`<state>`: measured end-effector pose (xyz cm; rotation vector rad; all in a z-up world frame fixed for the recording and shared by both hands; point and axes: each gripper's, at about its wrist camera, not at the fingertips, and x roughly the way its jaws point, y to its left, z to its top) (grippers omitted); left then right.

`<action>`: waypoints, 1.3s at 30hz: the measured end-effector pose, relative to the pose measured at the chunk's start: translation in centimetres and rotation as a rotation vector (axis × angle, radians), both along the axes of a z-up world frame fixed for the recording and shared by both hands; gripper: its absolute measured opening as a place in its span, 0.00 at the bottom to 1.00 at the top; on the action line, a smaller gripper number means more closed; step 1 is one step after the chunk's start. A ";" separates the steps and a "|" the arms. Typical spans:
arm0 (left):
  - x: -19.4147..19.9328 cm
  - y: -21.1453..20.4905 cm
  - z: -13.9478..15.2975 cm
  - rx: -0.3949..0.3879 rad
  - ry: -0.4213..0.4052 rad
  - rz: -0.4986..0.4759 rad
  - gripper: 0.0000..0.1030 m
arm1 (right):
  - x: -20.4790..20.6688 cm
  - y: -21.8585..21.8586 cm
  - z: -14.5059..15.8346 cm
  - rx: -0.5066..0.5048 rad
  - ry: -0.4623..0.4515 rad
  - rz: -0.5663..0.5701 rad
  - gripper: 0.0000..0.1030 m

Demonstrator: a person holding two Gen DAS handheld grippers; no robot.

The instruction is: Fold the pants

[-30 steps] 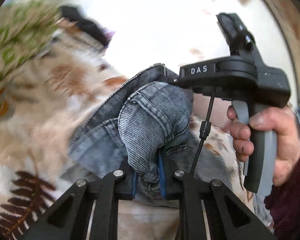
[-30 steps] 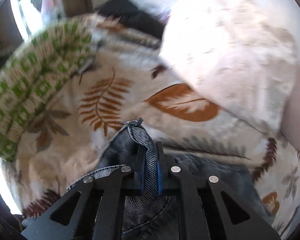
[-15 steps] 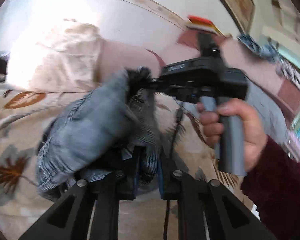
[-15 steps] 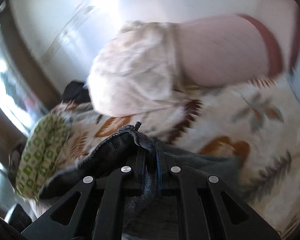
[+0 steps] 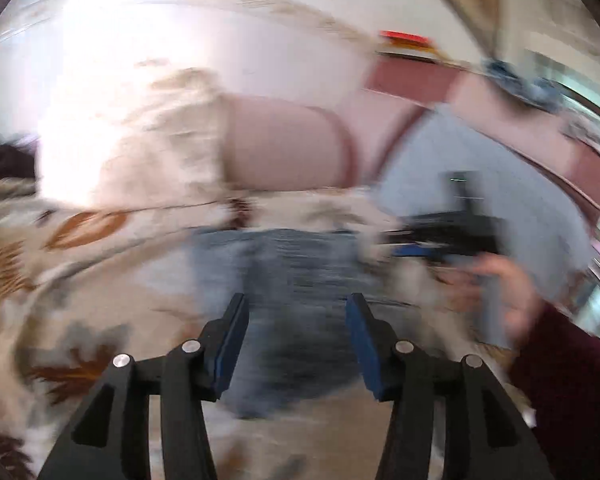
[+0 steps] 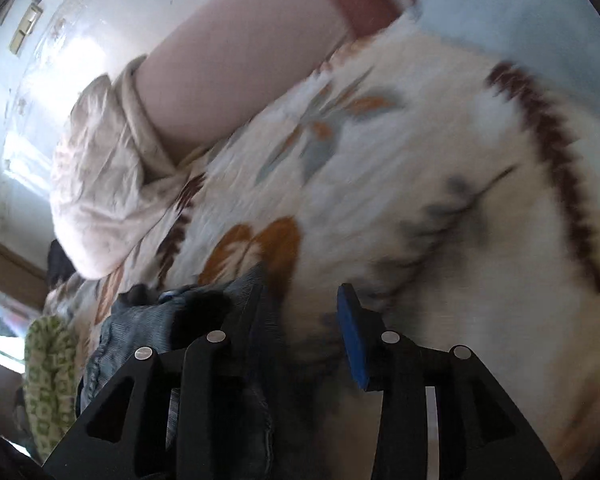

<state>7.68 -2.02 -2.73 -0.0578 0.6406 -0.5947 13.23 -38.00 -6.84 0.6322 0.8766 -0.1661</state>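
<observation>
Both grippers just released: left gripper (image 5: 296, 340) and right gripper (image 6: 300, 320) jaws opening, jeans (image 5: 292, 280) dropped flat on leaf-print bedspread (image 6: 420, 160).

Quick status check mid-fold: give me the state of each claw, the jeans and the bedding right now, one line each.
Left claw: open, jaws just opened, nothing pinched; denim lies beyond them.
Right claw: open, jaws just opened, no cloth between the pads.
Jeans: released, lying bunched on the bedspread.
Leaf-print bedspread: spread under the jeans, wrinkled.
Pink pillow: lying at the bed's far end.
</observation>
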 end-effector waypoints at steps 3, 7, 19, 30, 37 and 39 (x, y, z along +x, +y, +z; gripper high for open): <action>2.1 1.6 -1.4 0.042 0.044 0.148 0.52 | -3.0 2.0 3.6 0.003 -0.139 0.069 0.36; 3.9 2.3 -4.4 0.135 0.178 0.263 0.49 | -5.2 7.6 5.5 -0.042 -0.208 0.225 0.36; 0.7 -4.4 -5.2 0.274 0.048 0.092 0.20 | -7.2 15.1 5.1 0.032 -0.270 0.476 0.37; 3.4 -9.1 -7.1 0.343 0.116 0.006 0.08 | -5.1 11.2 2.1 0.098 -0.209 0.287 0.37; 4.0 -8.1 -6.7 0.307 0.177 -0.020 0.11 | -2.5 9.4 -4.5 0.120 -0.004 0.251 0.45; 4.2 -7.5 -6.3 0.297 0.207 -0.027 0.11 | -2.6 9.4 -4.2 0.085 0.001 0.271 0.45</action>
